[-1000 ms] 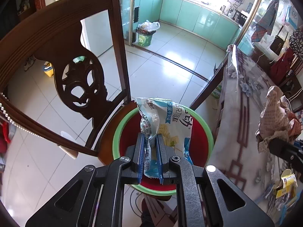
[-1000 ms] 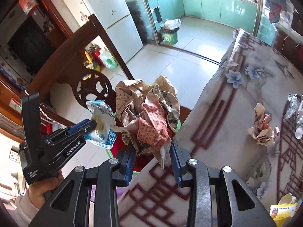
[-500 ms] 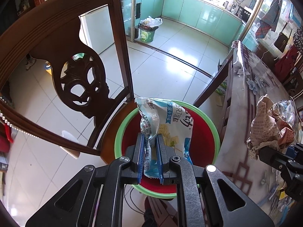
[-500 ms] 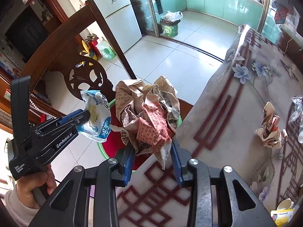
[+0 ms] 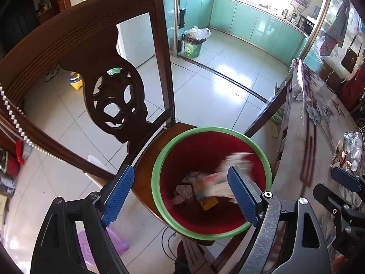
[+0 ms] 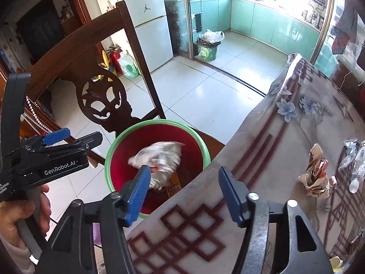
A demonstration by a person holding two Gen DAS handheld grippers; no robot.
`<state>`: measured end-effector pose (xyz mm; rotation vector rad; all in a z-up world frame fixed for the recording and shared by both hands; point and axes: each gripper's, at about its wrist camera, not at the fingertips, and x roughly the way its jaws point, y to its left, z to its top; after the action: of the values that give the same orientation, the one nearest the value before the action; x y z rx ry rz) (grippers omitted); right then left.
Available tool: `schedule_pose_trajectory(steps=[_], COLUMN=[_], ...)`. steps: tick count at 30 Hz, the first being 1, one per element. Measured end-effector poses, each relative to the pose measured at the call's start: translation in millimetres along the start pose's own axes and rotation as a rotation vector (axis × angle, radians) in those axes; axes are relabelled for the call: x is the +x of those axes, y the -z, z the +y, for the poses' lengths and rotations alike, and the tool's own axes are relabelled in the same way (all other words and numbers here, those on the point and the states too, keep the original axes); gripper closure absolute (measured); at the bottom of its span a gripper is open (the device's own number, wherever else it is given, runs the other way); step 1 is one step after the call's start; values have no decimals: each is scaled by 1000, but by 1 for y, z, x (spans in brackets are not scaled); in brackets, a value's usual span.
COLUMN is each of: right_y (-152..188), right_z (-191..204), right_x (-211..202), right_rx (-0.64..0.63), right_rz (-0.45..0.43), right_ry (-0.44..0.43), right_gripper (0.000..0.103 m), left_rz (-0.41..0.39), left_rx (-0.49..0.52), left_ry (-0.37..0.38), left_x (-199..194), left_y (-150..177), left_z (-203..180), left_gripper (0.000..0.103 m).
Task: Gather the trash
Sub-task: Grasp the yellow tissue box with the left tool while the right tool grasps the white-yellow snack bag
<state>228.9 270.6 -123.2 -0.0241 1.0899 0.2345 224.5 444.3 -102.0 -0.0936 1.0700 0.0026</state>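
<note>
Beside the desk, my two tools gape empty over the bin; crumpled wrapper remains.

Left claw at the frame's bottom, jaws spread wide, gripping nothing. Right claw likewise gaping, empty. Bare left hand at lower left.

both views down onto bin

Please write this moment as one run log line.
left gripper: open | right gripper: open | crumpled paper: falling into bin | table: trash remains
</note>
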Motion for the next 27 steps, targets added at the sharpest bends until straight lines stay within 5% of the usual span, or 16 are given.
schedule_pose_trajectory(steps=[8, 15, 27], right_y=[23, 80, 219], right_z=[-14, -61, -234], right_x=[-43, -118, -230], right_rx=[22, 69, 381], right_rz=[-55, -128, -129], right_ry=[-37, -29, 197], right_gripper=[41, 41, 41], left_rz=[-41, -139, -194], left_rx=[-21, 11, 212], left_ry=[-9, 8, 221], left_x=[-44, -113, -167], left_y=[21, 54, 107], left_z=[-7, -40, -180], left_gripper=[19, 19, 18])
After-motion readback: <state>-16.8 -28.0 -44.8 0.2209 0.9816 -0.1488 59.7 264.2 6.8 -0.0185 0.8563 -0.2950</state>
